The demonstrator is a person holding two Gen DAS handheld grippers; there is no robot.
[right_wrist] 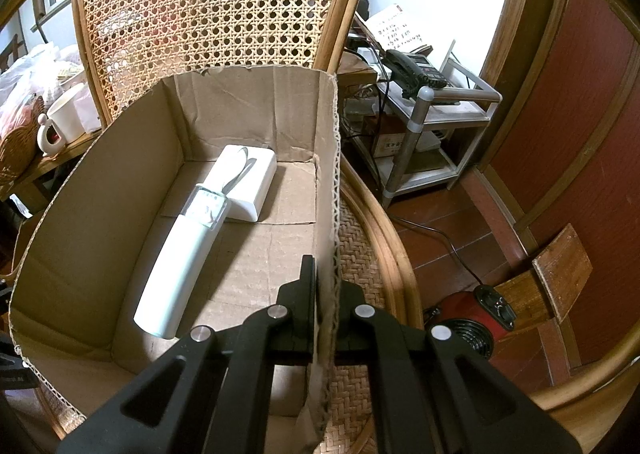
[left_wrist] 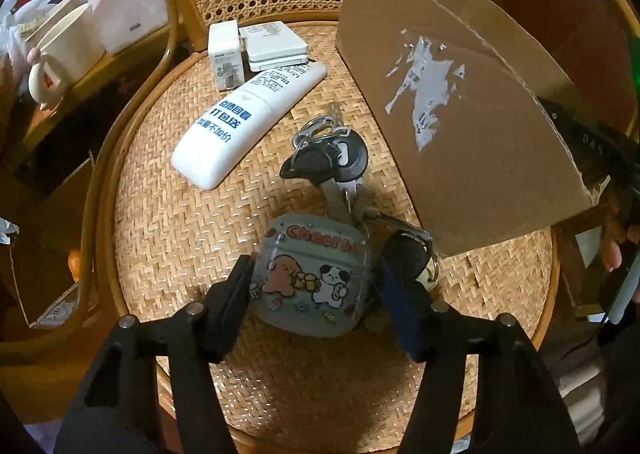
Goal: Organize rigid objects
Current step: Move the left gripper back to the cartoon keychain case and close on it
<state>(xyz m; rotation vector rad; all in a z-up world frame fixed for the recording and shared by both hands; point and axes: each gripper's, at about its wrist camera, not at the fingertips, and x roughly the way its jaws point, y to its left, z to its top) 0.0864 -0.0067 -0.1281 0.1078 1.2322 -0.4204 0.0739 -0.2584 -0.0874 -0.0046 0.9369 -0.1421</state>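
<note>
Here, we find the earbud case [left_wrist: 312, 274] lying on the woven chair seat [left_wrist: 180, 222], directly between the open jaws of the left gripper [left_wrist: 314, 294], its long axis running left to right across them. A key bunch [left_wrist: 332, 158] touches its far edge. The right gripper [right_wrist: 326, 286] has its jaws closed on the right wall of the cardboard box [right_wrist: 100, 182], which already holds a white remote [right_wrist: 180, 258]. We judge the left gripper nearer the case.

1. On your chair seat [left_wrist: 168, 222]: earbud case [left_wrist: 312, 274] nearest you, key bunch [left_wrist: 332, 158] touching behind it.
2. Remote [left_wrist: 244, 122] lies left of the keys; charger [left_wrist: 225, 54] and flat case [left_wrist: 274, 46] behind it.
3. Cardboard box [left_wrist: 460, 102] sits right; inside it, a tube [right_wrist: 180, 254] leans on a power bank [right_wrist: 256, 182].
</note>
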